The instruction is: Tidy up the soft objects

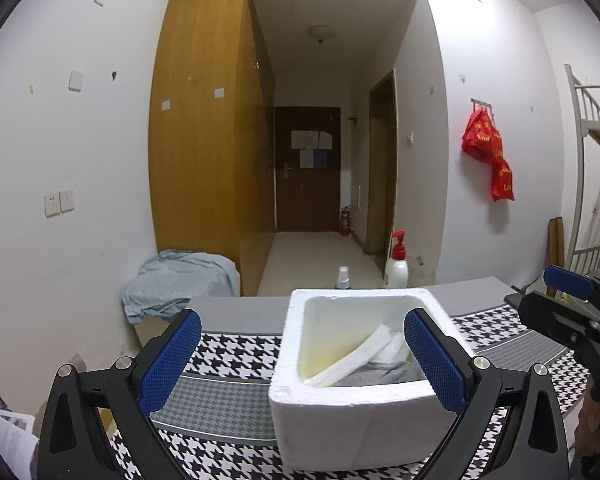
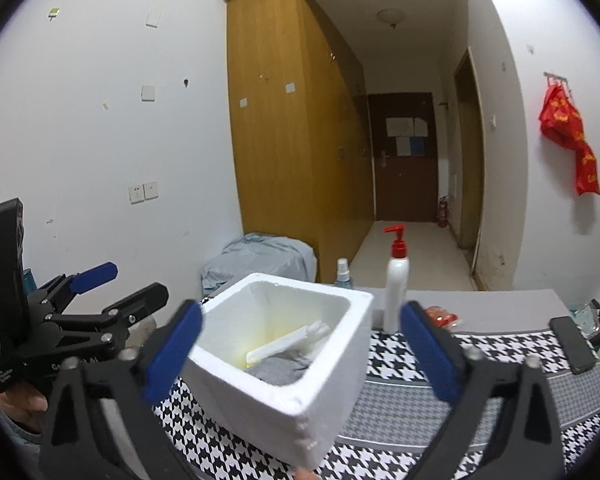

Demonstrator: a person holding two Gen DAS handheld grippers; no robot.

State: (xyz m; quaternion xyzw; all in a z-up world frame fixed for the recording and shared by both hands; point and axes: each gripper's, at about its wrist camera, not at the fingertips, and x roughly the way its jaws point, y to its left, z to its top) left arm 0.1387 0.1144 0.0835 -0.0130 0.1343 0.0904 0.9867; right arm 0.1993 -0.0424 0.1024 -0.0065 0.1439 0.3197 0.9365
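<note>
A white foam box [image 1: 340, 416] stands on the houndstooth mat [image 1: 228, 356]. Inside it lie a grey cloth [image 1: 380, 376] and white foam strips [image 1: 360, 354]. My left gripper [image 1: 302, 360] is open wide; its right finger overlaps the box's right wall, and its left pad is well clear of the box. In the right wrist view the same box [image 2: 284, 392] sits between the blue pads of my right gripper [image 2: 302, 352], which is open, with a gap at the right pad. The grey cloth [image 2: 280, 370] shows inside. Each gripper appears in the other's view: right gripper [image 1: 556, 300], left gripper [image 2: 128, 284].
A white pump bottle [image 2: 396, 284] with a red top and a small spray bottle [image 2: 342, 270] stand behind the box. A dark phone [image 2: 572, 344] and a red packet [image 2: 440, 314] lie to the right. A blue-grey sheet [image 1: 180, 284] covers something past the table's far left.
</note>
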